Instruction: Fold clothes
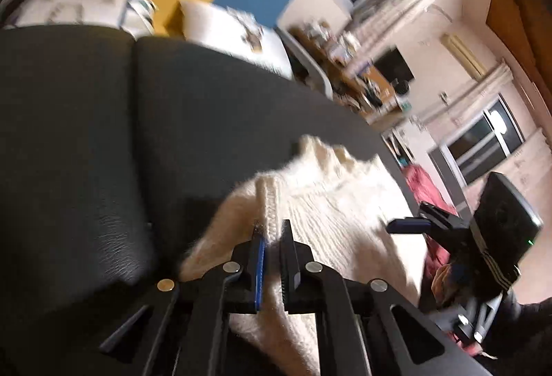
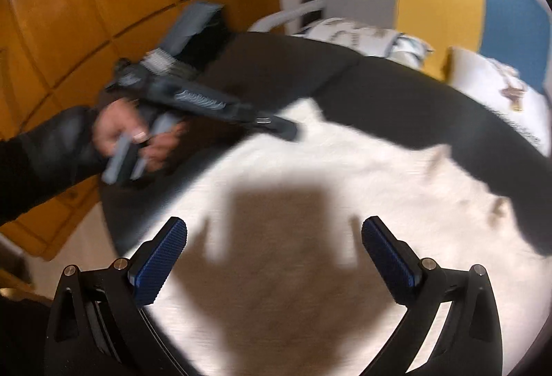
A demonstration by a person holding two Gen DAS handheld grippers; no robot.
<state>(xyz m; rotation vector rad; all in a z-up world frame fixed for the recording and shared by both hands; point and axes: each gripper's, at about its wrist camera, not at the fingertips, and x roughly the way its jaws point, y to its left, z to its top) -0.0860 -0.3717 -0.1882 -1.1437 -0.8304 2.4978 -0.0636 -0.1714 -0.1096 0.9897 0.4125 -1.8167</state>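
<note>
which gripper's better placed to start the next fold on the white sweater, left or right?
Left, probably. The left gripper is already shut on a ribbed edge of the white sweater on the dark sofa, ready to pull. The right gripper hangs above the sweater, jaws wide open, holding nothing.

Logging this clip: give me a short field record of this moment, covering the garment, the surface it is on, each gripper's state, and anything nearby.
garment: cream knitted sweater, spread out, ribbed edge raised
surface: dark leather sofa
left gripper: fingers shut on the sweater's ribbed edge
right gripper: fingers wide open above the sweater, nothing between them
left hand: bare, dark sleeve, gripping the left gripper's handle
nearby: patterned white pillows behind the sofa; red cloth beyond the sweater
image quality: motion blur in both views
</note>
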